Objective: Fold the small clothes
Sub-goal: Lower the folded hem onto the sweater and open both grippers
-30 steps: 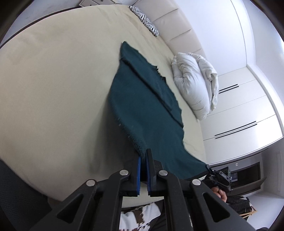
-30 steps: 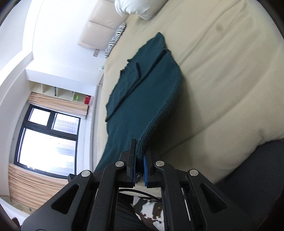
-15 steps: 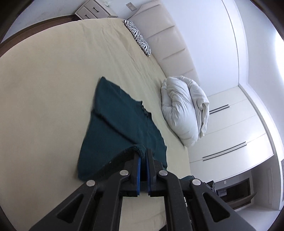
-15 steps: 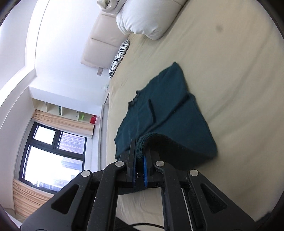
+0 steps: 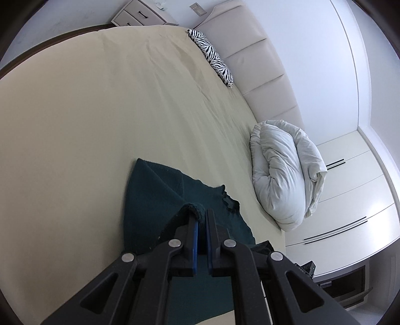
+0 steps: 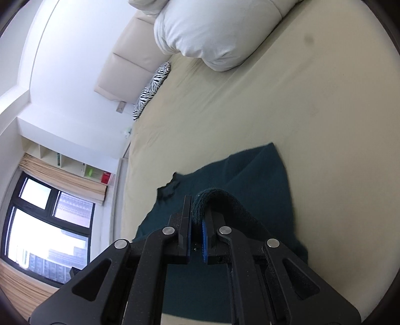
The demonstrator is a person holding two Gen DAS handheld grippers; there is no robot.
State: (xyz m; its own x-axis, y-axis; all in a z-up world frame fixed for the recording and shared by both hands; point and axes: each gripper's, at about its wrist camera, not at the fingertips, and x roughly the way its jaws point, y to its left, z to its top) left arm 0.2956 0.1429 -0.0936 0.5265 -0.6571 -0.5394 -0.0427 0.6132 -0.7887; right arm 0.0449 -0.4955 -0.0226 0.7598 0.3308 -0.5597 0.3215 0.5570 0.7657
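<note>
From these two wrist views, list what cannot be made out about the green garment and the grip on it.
- Left wrist view: the left gripper and its black frame hide the near part of the green garment.
- Right wrist view: the right gripper covers the garment's near edge; the hem loops over one finger.
- Both views: the garment's type and how many layers are pinched cannot be told.
- The bed is cut off by the picture edges.

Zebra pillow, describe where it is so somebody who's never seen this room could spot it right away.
Find the big beige bed and follow it to the padded cream headboard. The zebra pillow lies along the foot of that headboard, toward the nightstand. It is slim with black-and-white stripes, unlike the plain white bundled duvet further along.
</note>
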